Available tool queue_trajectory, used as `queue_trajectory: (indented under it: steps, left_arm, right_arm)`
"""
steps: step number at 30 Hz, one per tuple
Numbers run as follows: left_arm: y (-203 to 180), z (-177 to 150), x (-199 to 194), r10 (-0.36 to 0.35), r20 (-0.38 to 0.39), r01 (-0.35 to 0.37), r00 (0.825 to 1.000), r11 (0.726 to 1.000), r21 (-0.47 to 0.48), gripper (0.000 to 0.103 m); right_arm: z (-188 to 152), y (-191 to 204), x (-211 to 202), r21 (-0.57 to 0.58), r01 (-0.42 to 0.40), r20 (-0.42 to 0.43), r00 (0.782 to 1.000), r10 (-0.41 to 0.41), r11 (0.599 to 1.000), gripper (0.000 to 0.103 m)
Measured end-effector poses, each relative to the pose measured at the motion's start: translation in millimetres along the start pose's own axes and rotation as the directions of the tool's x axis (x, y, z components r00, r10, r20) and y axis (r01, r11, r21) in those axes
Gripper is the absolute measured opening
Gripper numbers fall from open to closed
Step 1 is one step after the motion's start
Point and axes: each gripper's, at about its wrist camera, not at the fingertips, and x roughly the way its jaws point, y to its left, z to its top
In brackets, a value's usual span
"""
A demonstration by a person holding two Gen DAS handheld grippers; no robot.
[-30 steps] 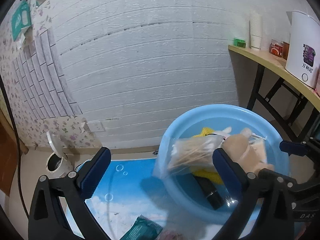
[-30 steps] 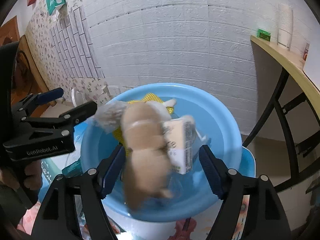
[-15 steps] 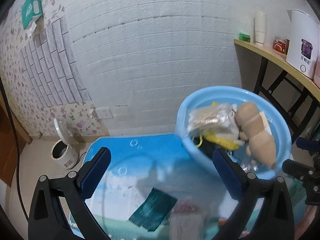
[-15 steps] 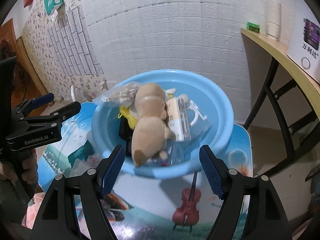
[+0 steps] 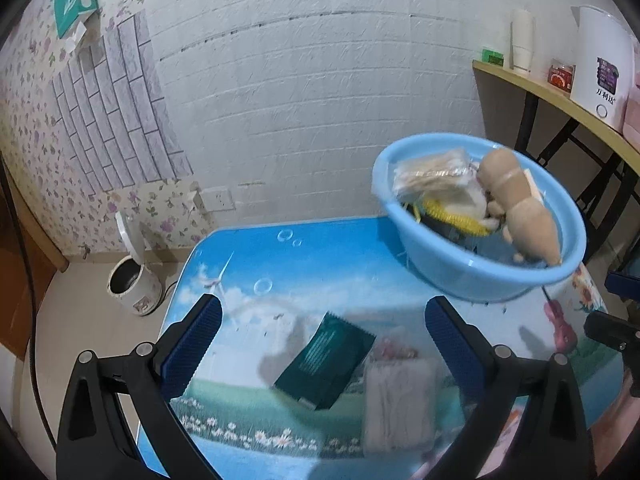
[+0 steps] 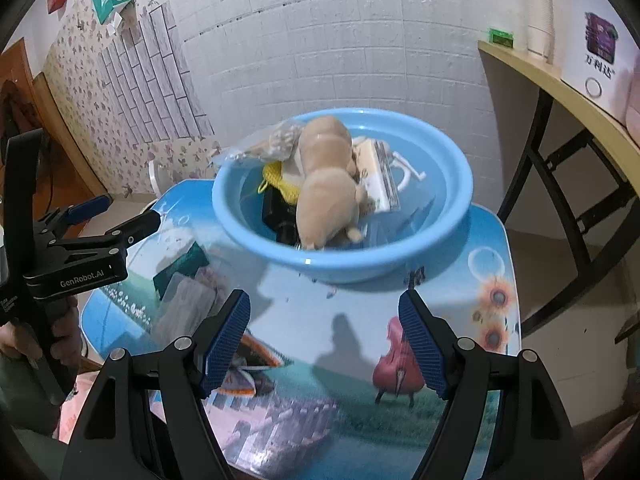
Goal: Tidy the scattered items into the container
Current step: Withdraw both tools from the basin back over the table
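Note:
A light blue basin (image 5: 460, 276) (image 6: 344, 268) stands at the far end of a small picture-printed table (image 5: 248, 280) (image 6: 460, 280). It holds a tan plush toy (image 5: 524, 208) (image 6: 324, 196), a clear bag of sticks (image 5: 428, 172) (image 6: 272, 144), a yellow item (image 5: 452, 216) and a white packet (image 6: 380, 176). On the table nearer me lie a dark green packet (image 5: 328, 364) (image 6: 180, 268) and a blurred clear packet (image 5: 400, 404) (image 6: 188, 300). My left gripper (image 5: 320, 344) stands open above the green packet. My right gripper (image 6: 324, 340) is open over the bare tabletop, short of the basin.
A white rice cooker (image 5: 134, 284) with its lid up sits on the floor left of the table. A wooden shelf (image 5: 560, 100) at the right carries a white kettle (image 5: 604, 68) and paper cups (image 5: 522, 40). A white brick wall stands behind. A flat orange packet (image 6: 244, 368) lies by my right gripper's left finger.
Both grippers have drawn back from the basin. The plush toy and the bag of sticks, earlier between the fingers, now rest in the basin. The packets on the table have come into view.

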Motion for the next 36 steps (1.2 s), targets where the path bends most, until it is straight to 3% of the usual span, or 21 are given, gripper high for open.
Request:
queue_trajectory:
  steps: [15, 36]
  left_arm:
    - [20.6, -40.7, 11.1, 0.011, -0.097, -0.015, 0.995, 0.999, -0.034, 0.103]
    - [3.5, -66.1, 16.8, -0.047, -0.151, 0.045, 0.987, 0.999, -0.014, 0.103]
  right_arm:
    - [-37.4, 10.6, 19.0, 0.004, -0.012, -0.094, 0.996, 0.012, 1.0, 0.073]
    - [-50.9, 19.8, 36.6, 0.001, -0.017, -0.15, 0.989, 0.017, 1.0, 0.073]
